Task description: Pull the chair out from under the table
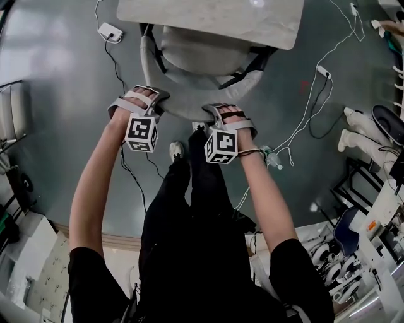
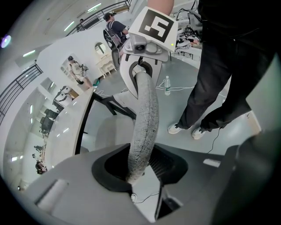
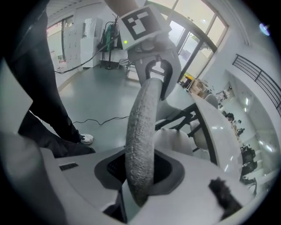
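A grey padded chair [image 1: 196,53] is tucked partly under a pale table [image 1: 208,19], its curved backrest rim [image 1: 180,112] facing me. My left gripper [image 1: 146,96] clamps the left part of that rim. My right gripper [image 1: 228,112] grips the rim further right. In the left gripper view the textured rim [image 2: 145,118] runs up out of the left gripper [image 2: 139,172], whose jaws are closed against it, to the right gripper [image 2: 142,66] beyond. In the right gripper view the rim [image 3: 140,127] fills the right gripper [image 3: 139,186], with the left gripper [image 3: 156,66] on it further along.
My legs and a shoe [image 1: 177,150] stand just behind the chair. Cables and a power strip [image 1: 110,30] lie on the grey floor, and a water bottle [image 1: 273,159] lies to the right. White furniture [image 1: 360,135] and cluttered shelves crowd the right side.
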Tool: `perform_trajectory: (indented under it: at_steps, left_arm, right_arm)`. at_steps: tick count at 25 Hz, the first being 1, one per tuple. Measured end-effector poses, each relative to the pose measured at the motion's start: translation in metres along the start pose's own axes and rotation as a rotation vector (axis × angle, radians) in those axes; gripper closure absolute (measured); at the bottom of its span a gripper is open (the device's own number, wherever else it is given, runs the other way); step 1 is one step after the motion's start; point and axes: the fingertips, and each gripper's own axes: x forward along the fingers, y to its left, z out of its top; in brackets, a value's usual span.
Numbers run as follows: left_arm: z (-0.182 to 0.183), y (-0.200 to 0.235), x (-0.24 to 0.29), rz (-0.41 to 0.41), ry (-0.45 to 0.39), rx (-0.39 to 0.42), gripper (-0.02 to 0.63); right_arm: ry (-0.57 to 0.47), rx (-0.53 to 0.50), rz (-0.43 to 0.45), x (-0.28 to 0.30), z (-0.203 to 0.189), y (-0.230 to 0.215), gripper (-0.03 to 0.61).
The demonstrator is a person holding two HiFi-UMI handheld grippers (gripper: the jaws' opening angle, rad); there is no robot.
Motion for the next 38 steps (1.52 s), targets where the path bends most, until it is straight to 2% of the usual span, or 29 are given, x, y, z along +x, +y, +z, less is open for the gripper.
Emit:
perform_trajectory:
  at_steps: [9, 19, 38]
  left_arm:
    - [0.001, -0.003, 0.0, -0.055, 0.018, -0.009, 0.5]
    - [-0.002, -0.003, 0.0, -0.066, 0.047, 0.022, 0.514]
    - [0.01, -0.017, -0.002, -0.092, 0.056, -0.002, 0.52]
  right_arm:
    - [0.006, 0.015, 0.024, -0.001, 0.0, 0.001, 0.502]
    - [0.008, 0.018, 0.056, -0.002, 0.0, 0.001, 0.511]
    - [0.017, 0.011, 0.087, -0.01, -0.005, 0.014, 0.512]
